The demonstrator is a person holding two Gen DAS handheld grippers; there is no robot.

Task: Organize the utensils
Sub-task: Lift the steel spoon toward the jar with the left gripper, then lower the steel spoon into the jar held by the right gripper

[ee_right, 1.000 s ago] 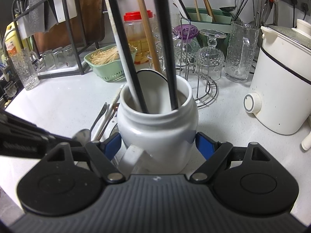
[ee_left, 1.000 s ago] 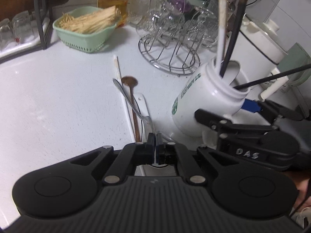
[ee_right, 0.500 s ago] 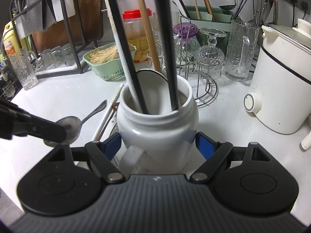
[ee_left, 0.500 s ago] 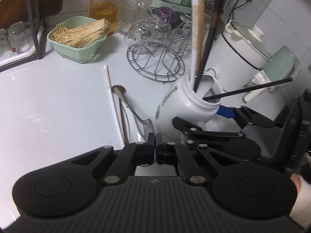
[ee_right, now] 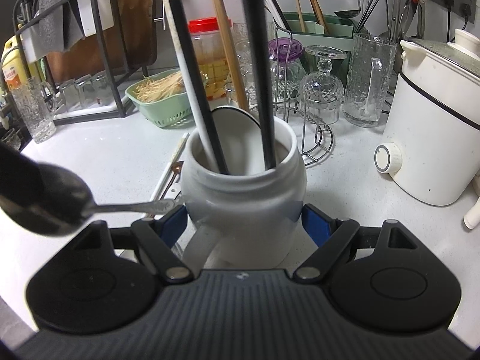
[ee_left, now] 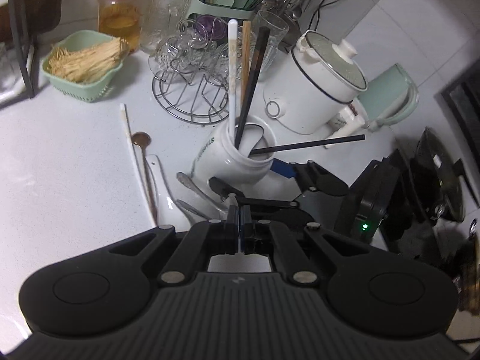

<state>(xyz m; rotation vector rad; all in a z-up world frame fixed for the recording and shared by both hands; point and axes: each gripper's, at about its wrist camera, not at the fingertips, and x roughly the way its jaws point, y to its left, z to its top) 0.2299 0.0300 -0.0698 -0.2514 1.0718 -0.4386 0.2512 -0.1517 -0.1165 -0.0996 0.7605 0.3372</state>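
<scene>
Two hand-held grippers are working here, and I am reading them as a holder and a feeder. I am keeping the right hand-held gripper [ee_right: 243,225] clamped on the white ceramic mug [ee_right: 243,192], its blue pads pressing the belly from either side. The mug is standing on the white counter [ee_left: 66,156], and I judge the grip is there to steady it while utensils go in.

I am holding the left hand-held gripper [ee_left: 239,219] with its jaws together on a metal spoon [ee_right: 60,204]; the bowl end is pinched and the patterned handle is pointing toward the mug, lifted clear of the counter just beside the mug's wall. That orientation suggests the handle is meant to enter the mouth first.

Counting inside the mug: one white chopstick [ee_left: 231,75], one wooden chopstick [ee_left: 245,60] and two black chopsticks, one upright [ee_left: 253,81] and one leaning far out over the rim [ee_left: 309,144]. A dark-rimmed white piece is also showing at the back of the mouth; I cannot tell what it is.

Counting loose items on the counter left of the mug: one white chopstick [ee_left: 127,138], one brown long-handled spoon [ee_left: 143,156], one white ceramic spoon [ee_left: 162,189] and one further metal spoon [ee_left: 187,181].
</scene>
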